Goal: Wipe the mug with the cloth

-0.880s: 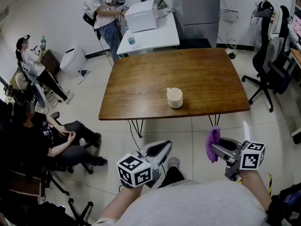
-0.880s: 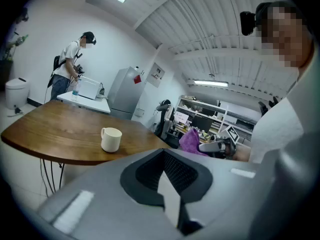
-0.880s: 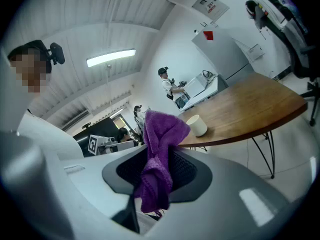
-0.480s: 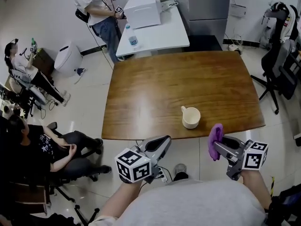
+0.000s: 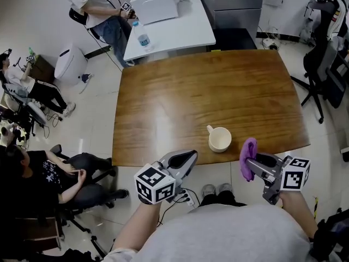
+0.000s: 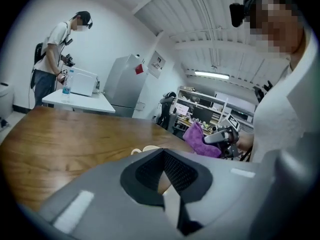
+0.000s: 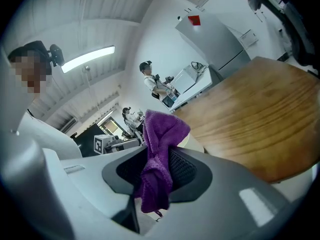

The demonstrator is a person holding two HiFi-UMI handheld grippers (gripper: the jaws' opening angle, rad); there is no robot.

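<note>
A cream mug stands on the wooden table close to its near edge, handle to the left. My right gripper is shut on a purple cloth, held just off the table's near edge to the right of the mug. In the right gripper view the cloth hangs bunched between the jaws. My left gripper is shut and holds nothing, below the table edge left of the mug. In the left gripper view the mug peeks over the jaws.
A white table with a bottle and a white box stands beyond the wooden one. One person stands at the far left, others sit at the left. Office chairs are at the right. Tiled floor surrounds the table.
The view has closed in on the table: the mug now lies much nearer to both grippers. The cloth stays gripped in the right gripper; the left stays shut.
</note>
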